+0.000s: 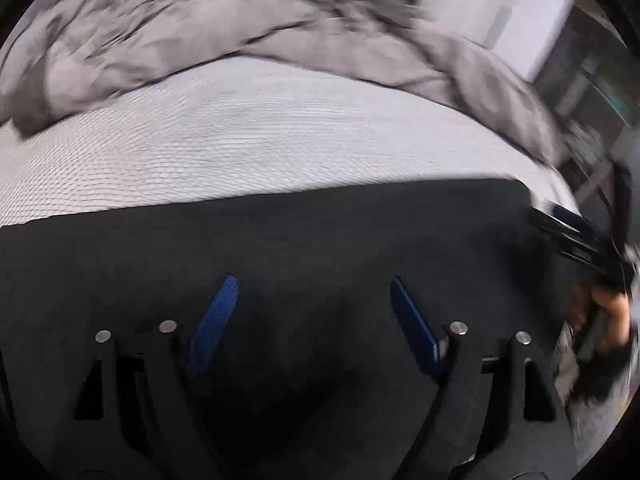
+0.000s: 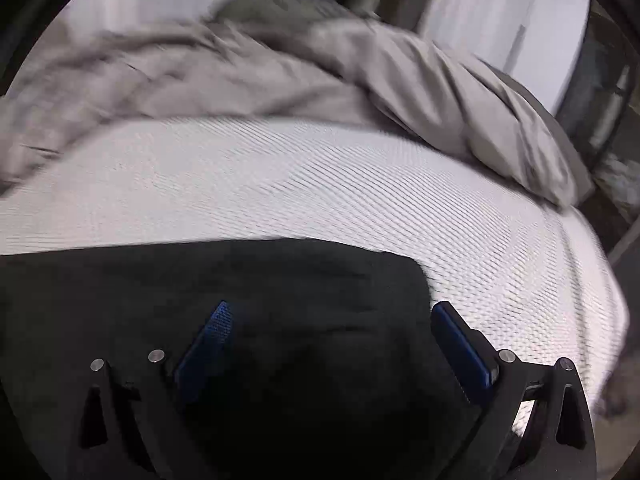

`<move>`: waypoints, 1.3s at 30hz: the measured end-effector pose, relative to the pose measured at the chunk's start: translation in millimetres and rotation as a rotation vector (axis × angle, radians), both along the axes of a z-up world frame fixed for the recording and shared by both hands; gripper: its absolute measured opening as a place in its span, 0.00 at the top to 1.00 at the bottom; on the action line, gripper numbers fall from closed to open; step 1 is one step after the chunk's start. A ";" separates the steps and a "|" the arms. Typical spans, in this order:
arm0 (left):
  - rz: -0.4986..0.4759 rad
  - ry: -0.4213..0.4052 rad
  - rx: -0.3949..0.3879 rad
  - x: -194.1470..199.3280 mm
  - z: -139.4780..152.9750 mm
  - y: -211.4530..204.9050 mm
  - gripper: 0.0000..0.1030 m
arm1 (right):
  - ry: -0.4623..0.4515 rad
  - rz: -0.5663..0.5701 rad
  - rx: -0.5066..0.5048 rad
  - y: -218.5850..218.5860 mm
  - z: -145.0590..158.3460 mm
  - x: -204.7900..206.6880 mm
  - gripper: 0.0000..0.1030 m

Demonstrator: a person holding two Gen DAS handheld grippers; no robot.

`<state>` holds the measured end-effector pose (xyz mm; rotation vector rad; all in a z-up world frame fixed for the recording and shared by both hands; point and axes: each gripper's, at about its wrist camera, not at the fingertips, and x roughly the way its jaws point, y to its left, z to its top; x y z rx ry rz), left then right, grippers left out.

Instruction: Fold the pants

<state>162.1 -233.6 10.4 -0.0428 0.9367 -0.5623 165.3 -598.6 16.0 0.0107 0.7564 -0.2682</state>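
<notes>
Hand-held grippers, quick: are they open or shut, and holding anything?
Left hand-held gripper: open, holding nothing, above the black pants.
Right hand-held gripper: open, holding nothing, above the pants too.

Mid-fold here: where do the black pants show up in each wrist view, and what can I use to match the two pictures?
Left wrist view: the black pants fill the lower half, edge to edge, under the open left gripper.
Right wrist view: the pants fill the lower left and centre, their far right corner rounding off just above the right gripper.
Shared landmark: the crumpled grey duvet across the top, beyond the white mattress.
</notes>
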 end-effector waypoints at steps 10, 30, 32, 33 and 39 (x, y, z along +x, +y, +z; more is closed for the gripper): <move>-0.158 0.046 0.093 -44.2 -40.1 -21.5 0.21 | 0.203 0.404 -0.018 96.5 -59.5 -18.6 0.01; -0.325 -0.015 0.057 -103.8 -25.5 -66.0 0.21 | 0.034 0.390 0.022 52.6 -42.2 -88.8 0.01; -0.329 -0.027 0.079 -107.1 -32.8 -65.4 0.21 | 0.115 0.429 -0.075 64.4 -64.9 -80.6 0.02; -0.336 -0.037 0.075 -109.1 -32.4 -61.1 0.21 | 0.139 0.433 -0.111 70.2 -72.5 -77.8 0.02; -0.280 -0.026 0.059 -113.7 -27.4 -17.8 0.21 | 0.153 0.200 -0.076 -12.9 -68.0 -103.7 0.01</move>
